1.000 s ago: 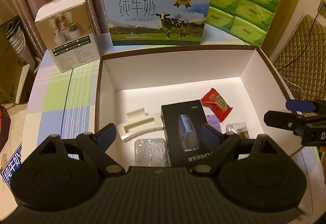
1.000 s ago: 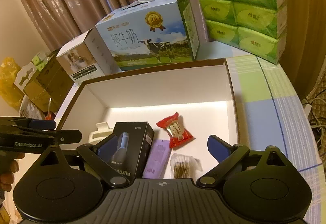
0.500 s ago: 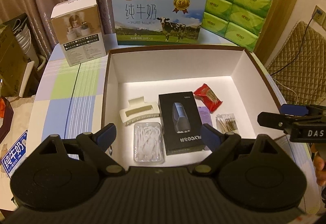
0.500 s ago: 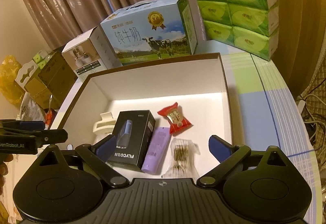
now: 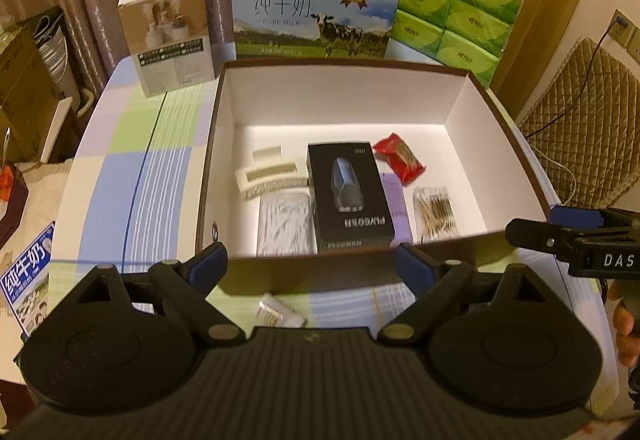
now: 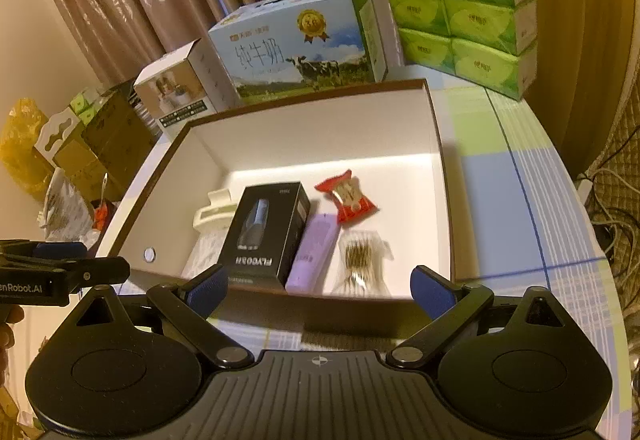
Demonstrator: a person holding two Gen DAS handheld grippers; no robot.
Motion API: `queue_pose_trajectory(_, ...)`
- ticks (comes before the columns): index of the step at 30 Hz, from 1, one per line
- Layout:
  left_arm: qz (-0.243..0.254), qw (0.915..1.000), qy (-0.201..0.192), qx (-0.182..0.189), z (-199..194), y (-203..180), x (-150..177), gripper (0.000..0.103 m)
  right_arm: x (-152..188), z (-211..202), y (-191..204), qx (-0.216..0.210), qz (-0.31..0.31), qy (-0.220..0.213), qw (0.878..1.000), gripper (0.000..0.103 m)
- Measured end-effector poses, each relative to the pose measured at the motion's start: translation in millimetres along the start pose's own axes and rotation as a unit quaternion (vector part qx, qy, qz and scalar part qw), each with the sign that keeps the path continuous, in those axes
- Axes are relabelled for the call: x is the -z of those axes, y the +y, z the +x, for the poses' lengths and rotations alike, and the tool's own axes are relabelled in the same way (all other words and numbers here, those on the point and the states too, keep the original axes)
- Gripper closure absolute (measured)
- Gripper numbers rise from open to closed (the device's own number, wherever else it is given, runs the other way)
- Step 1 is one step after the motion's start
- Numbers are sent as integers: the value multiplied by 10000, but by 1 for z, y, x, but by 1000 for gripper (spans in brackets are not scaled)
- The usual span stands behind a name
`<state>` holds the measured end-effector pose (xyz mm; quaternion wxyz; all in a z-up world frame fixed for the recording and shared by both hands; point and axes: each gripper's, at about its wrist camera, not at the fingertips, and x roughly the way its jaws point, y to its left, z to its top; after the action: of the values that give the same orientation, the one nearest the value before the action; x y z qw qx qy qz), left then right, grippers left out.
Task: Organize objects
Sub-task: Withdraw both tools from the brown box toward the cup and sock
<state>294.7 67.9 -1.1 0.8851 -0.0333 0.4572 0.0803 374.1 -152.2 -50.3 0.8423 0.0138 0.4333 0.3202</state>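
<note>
An open brown box with a white inside [image 5: 464, 111] [image 6: 438, 167] holds a black FLYCO carton [image 5: 348, 195] [image 6: 270, 230], a cream hair claw [image 5: 268, 171], a clear packet of picks [image 5: 284, 222], a purple tube [image 6: 314, 250], a red snack packet [image 5: 398, 157] [image 6: 348, 195] and a bag of cotton swabs [image 5: 434, 207] [image 6: 360, 256]. A small white packet [image 5: 278, 312] lies on the tablecloth in front of the box. My left gripper [image 5: 312, 266] is open and empty above the box's near wall. My right gripper [image 6: 320, 282] is open and empty there too.
Behind the box stand a milk carton [image 5: 314, 3] [image 6: 298, 47], a small white carton [image 5: 166, 35] and stacked green tissue packs [image 5: 456, 3] [image 6: 460, 7]. The checked tablecloth [image 5: 132, 175] borders the box. A quilted chair [image 5: 588, 111] is at the right.
Both grippers have drawn back and up from inside the box to its near wall. The small white packet on the cloth has come into view. The box's contents have not moved.
</note>
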Motion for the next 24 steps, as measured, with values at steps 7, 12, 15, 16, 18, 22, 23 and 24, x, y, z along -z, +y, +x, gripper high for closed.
queue_pose_trajectory(7,-110,9999,109,-19,-8,3,22,14,18,-8,1,36,23,120,9999,7)
queue_pose_trajectory(12,-149,9997,169,-28,-13,3,36,14,30,-14,3,71,-24,177,9998,7)
queue_pose_trajectory(15,-160,9996,229,-29,-15,3,45,14,38,-15,5,109,-67,239,9996,7)
queue_pose_trajectory(16,-162,9995,252,-38,-15,4,47,14,41,-16,6,115,-78,255,9996,7)
queue_pose_trajectory(18,-173,9994,292,-53,-15,4,52,14,47,-17,6,129,-88,300,9994,7)
queue_pose_trajectory(22,-174,9992,346,-44,-18,3,61,13,57,-17,7,140,-92,402,9991,7)
queue_pose_trajectory(23,-163,9992,356,-55,-19,3,63,13,60,-18,7,139,-95,427,9989,7)
queue_pose_trajectory(24,-157,9992,372,-55,-19,2,65,12,62,-18,7,145,-96,450,9988,7)
